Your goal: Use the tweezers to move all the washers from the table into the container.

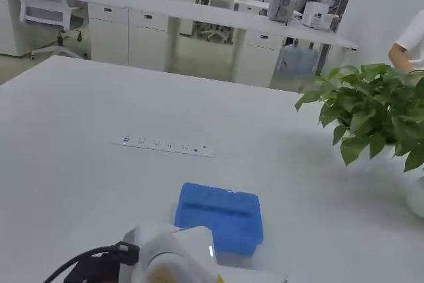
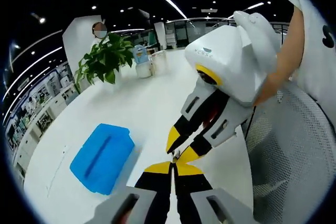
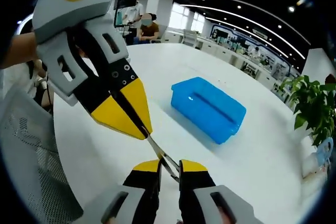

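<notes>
A blue plastic container point(image 1: 219, 217) with a recessed top sits on the white table point(image 1: 99, 137). It lies ahead and left in the left gripper view point(image 2: 102, 157), and ahead and right in the right gripper view point(image 3: 209, 107). The grippers face each other tip to tip above the table's near edge. Thin metal tweezers point(image 3: 160, 153) run from my left gripper point(image 3: 146, 130) down into my right gripper point(image 3: 169, 167). Both are shut on them. In the left gripper view my left gripper point(image 2: 172, 167) meets my right gripper point(image 2: 182, 147) at the tweezers point(image 2: 176, 156). A gripper's white body point(image 1: 173, 255) is at the bottom of the head view.
A potted green plant point(image 1: 374, 111) stands at the table's right side. A flush socket strip point(image 1: 164, 145) lies in the tabletop beyond the container. A mesh chair back point(image 2: 294, 145) is close beside the grippers. Desks, chairs and people fill the room behind.
</notes>
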`<state>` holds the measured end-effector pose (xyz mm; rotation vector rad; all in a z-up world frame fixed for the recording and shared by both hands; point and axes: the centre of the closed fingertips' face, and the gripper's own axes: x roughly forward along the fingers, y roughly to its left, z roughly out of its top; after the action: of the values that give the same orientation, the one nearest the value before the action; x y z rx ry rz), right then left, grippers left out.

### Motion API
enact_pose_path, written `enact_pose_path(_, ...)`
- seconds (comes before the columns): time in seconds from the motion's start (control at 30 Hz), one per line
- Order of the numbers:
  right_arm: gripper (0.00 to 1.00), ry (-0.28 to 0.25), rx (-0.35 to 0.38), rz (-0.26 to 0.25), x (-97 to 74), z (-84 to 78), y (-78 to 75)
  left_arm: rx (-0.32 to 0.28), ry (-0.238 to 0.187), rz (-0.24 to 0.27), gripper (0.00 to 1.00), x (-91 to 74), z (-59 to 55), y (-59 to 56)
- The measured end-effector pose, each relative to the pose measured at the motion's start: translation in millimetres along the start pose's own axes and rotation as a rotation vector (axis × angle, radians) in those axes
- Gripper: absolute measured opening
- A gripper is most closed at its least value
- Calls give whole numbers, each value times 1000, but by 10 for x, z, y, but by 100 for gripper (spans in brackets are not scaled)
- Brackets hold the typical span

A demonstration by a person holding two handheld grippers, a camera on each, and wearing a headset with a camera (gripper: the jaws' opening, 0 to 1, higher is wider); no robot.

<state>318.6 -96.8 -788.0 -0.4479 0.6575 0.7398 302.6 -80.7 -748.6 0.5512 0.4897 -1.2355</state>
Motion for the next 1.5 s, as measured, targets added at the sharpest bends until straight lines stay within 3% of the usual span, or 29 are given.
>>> enact_pose_path(0.1,11,7,31,17,6,-11,4,12,34,2,0,19,-143,54)
enact_pose_path(0.17,13,-37,47,10,-81,67,-15,40,84,-12,0,26,-276,74)
enact_pose_path(0.2,16,-48,91,25,-139,85,-2,38,93,-12,0,28,-310,91)
enact_pose_path(0.27,22,-64,148,32,-249,98,-7,38,118,-27,0,40,-411,114)
enact_pose_path(0.47,31,-85,224,-2,-531,54,-55,20,206,-32,0,125,-664,165)
enact_pose_path(0.53,36,-89,270,-14,-576,11,-50,31,226,-28,0,165,-722,177)
enact_pose_path(0.6,37,-87,296,-17,-608,-35,-30,0,251,-31,0,200,-805,169)
enact_pose_path(0.77,40,-94,299,-43,-700,-48,-18,-30,268,-3,0,227,-926,190)
enact_pose_path(0.8,40,-95,297,-48,-716,-47,-24,-35,217,9,0,241,-849,218)
enact_pose_path(0.83,40,-98,300,-52,-729,-47,-30,-92,243,16,0,204,-899,211)
enact_pose_path(0.9,44,-109,315,-51,-748,-41,-33,-134,251,43,1,176,-919,257)
enact_pose_path(0.93,46,-108,317,-51,-747,-40,-33,-133,245,45,4,154,-908,259)
enact_pose_path(0.97,47,-110,317,-51,-748,-36,-40,-180,232,84,9,107,-890,287)
enact_pose_path(1.07,52,-114,321,-55,-748,-14,-77,-273,191,125,20,-17,-841,304)
enact_pose_path(1.13,52,-98,344,-32,-735,-18,-77,-351,210,188,26,-166,-892,318)
enact_pose_path(1.2,56,-120,367,-39,-749,5,-121,-411,158,230,34,-298,-839,293)
enact_pose_path(1.3,63,-113,400,-16,-730,-7,-138,-474,136,279,45,-494,-829,235)
enact_pose_path(1.37,66,-112,384,-24,-729,-5,-156,-499,121,341,55,-638,-825,242)
enact_pose_path(1.47,66,-110,368,-30,-741,4,-185,-607,55,373,63,-777,-762,199)
enact_pose_path(1.5,67,-114,369,-29,-744,12,-189,-614,54,388,65,-815,-769,196)
